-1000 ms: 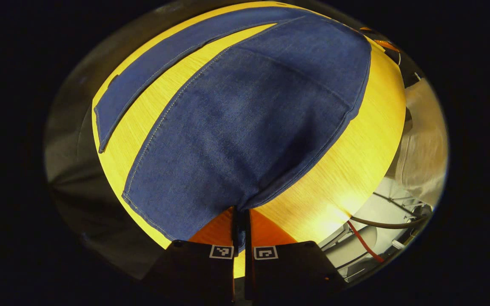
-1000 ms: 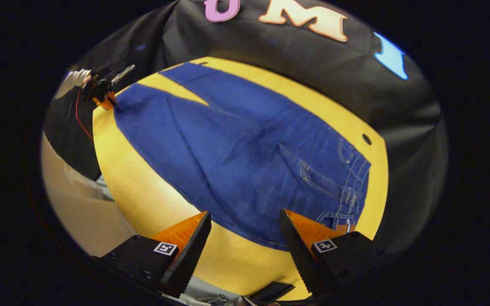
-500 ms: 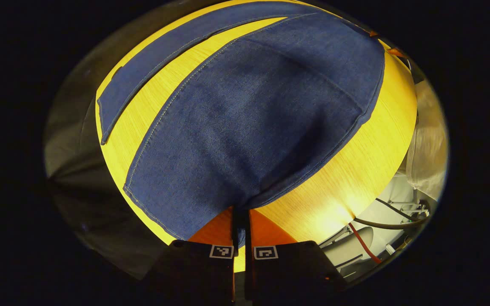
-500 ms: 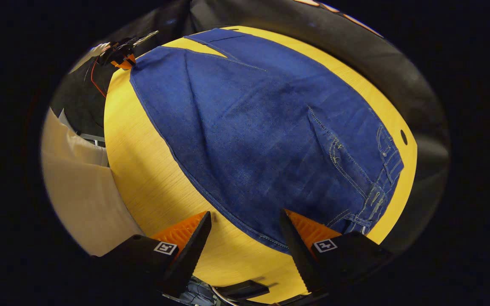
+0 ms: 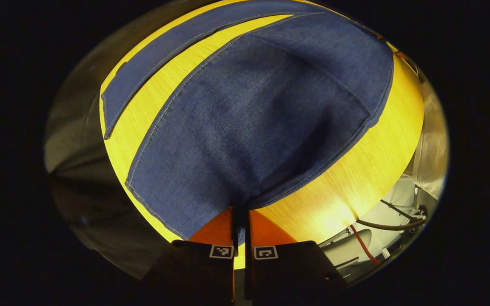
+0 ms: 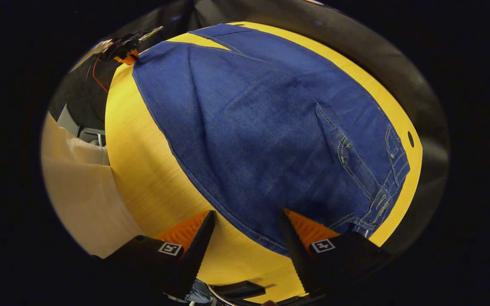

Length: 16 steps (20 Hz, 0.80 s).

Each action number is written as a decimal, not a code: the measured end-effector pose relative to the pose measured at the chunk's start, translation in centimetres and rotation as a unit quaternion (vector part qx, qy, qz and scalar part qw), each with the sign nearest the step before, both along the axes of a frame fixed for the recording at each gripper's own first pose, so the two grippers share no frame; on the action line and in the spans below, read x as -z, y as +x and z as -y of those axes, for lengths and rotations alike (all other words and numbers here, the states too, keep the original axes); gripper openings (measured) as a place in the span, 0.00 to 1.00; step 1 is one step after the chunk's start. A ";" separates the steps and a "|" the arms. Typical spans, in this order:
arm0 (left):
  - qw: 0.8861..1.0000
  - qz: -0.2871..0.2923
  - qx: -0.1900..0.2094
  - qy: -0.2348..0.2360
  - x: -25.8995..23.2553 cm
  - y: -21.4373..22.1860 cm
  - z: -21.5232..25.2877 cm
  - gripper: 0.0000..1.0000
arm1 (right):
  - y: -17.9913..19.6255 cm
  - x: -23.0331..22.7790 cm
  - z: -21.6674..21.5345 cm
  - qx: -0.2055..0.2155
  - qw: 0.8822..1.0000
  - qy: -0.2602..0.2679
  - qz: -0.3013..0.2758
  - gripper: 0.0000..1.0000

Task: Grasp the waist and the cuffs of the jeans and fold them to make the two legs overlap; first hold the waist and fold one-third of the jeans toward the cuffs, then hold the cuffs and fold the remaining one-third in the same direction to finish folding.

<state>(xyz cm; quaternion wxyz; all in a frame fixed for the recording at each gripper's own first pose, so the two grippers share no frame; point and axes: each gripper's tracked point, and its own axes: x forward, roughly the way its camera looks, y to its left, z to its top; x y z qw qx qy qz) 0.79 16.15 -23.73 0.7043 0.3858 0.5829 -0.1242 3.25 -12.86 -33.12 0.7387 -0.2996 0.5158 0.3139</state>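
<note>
Blue jeans (image 5: 249, 119) lie flat on a yellow wooden table (image 5: 355, 170). My left gripper (image 5: 240, 223) is shut on the near leg's cuff corner, and the denim rises slightly into it. The other leg (image 5: 151, 72) lies apart at the upper left. In the right gripper view the jeans (image 6: 270, 127) spread ahead, with the waistband and pocket (image 6: 381, 195) at the right. My right gripper (image 6: 245, 238) is open just above the near edge of the jeans beside the waist. One fingertip (image 6: 289, 233) overlaps the denim. The left gripper (image 6: 123, 46) shows far off on the cuff.
The table's front edge (image 6: 245, 284) is close under my right gripper. A person's light clothing (image 6: 79, 191) stands at the table's left side. Cables and a frame (image 5: 381, 229) lie beyond the table's edge. A small hole (image 6: 410, 139) marks the table near the waistband.
My right gripper has dropped closer to the jeans' near edge by the waist, and its fingers have narrowed slightly. The left gripper stays shut on the cuff, shifting only a little.
</note>
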 end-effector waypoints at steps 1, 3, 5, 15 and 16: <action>1.000 0.000 -0.001 0.002 0.0 0.1 -0.1 0.03 | 0.5 0.1 0.4 0.003 1.000 0.002 0.001 0.87; 1.000 0.004 -0.003 0.002 0.1 0.0 -0.3 0.03 | 0.8 -0.1 0.6 0.008 1.000 0.003 0.005 0.67; 1.000 0.011 -0.006 -0.003 0.1 0.1 -0.2 0.03 | 1.6 -0.2 0.7 0.013 1.000 0.013 0.013 0.52; 0.999 -0.002 -0.018 -0.039 0.1 0.0 -0.4 0.03 | 2.9 -0.6 0.9 0.096 0.995 0.016 0.024 0.06; 0.999 -0.005 -0.017 -0.043 0.2 0.0 -0.5 0.02 | 2.9 -0.7 0.9 0.108 0.994 0.013 0.029 0.06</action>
